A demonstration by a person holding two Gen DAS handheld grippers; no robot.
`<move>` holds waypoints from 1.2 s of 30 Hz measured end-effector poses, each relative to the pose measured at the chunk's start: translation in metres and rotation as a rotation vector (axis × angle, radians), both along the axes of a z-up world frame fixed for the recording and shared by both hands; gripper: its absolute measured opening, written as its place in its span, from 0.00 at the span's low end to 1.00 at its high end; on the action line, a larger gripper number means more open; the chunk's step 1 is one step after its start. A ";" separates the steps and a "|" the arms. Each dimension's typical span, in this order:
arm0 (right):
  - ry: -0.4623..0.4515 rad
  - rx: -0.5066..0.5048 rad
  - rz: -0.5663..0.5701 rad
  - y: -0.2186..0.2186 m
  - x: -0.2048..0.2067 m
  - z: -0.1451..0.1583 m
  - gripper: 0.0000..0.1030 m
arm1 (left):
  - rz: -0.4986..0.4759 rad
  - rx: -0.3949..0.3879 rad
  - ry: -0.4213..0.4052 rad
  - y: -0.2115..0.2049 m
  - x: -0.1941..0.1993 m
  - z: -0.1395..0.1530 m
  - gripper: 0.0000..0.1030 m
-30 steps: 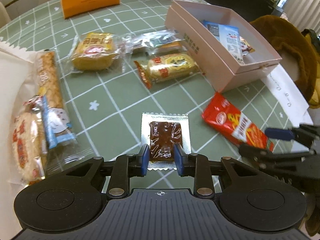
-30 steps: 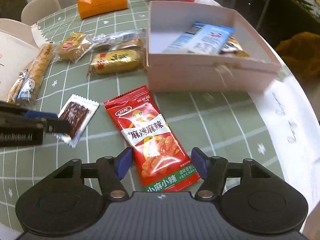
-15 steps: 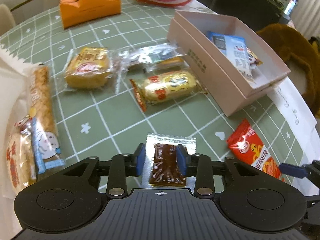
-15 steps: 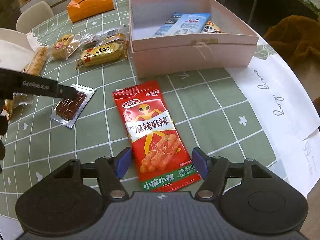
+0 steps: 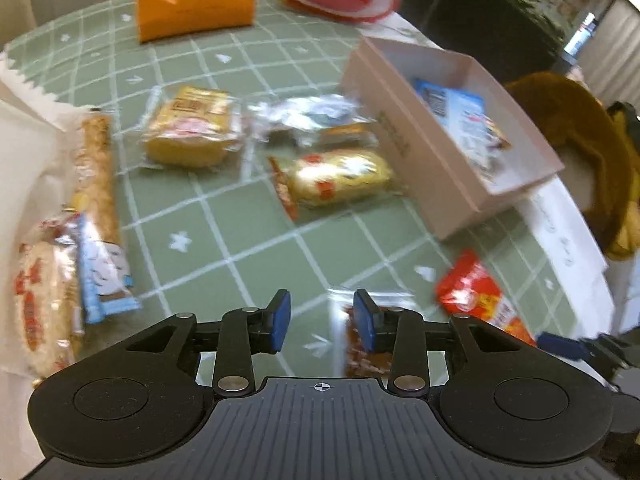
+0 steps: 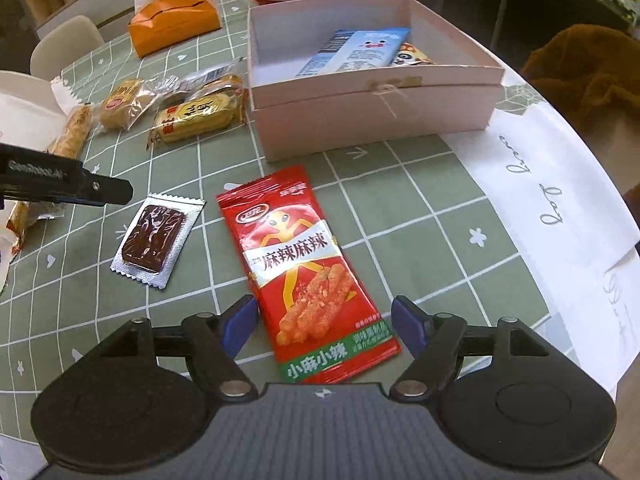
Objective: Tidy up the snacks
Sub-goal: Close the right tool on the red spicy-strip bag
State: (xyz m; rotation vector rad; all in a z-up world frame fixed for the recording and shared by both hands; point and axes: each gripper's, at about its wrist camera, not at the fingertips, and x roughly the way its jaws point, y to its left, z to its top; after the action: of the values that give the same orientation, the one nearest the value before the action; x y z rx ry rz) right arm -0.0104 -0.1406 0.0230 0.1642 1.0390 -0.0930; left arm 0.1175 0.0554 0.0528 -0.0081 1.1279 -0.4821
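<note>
Here the right wrist view shows the pink box whole, a blue packet inside; the left wrist view is blurred but adds a long biscuit pack at the table's left. Green checked tablecloth, orange tissue box at the far edge. Right gripper has just been opening, jaws wide either side of the red snack packet, pads clear of it. Left gripper partly open, empty; the brown bar in its silver wrapper lies flat beside it.
</note>
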 end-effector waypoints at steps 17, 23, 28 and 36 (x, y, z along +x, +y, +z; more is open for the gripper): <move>-0.032 -0.037 -0.009 -0.015 -0.008 0.005 0.73 | -0.192 0.236 -0.128 -0.062 -0.030 -0.018 0.51; -0.044 -0.105 0.059 -0.005 0.010 0.004 0.79 | -0.139 0.222 -0.114 -0.044 -0.025 -0.017 0.53; -0.026 -0.063 0.085 -0.001 0.031 -0.003 0.80 | -0.136 0.210 -0.115 -0.049 -0.027 -0.018 0.53; -0.012 -0.060 0.116 0.005 0.026 0.003 0.51 | -0.142 0.211 -0.138 -0.049 -0.035 -0.018 0.52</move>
State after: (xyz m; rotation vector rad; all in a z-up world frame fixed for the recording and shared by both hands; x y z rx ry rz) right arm 0.0158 -0.1360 0.0264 0.0499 1.0303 -0.0179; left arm 0.0826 0.0065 0.0347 0.2868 1.0424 -0.4798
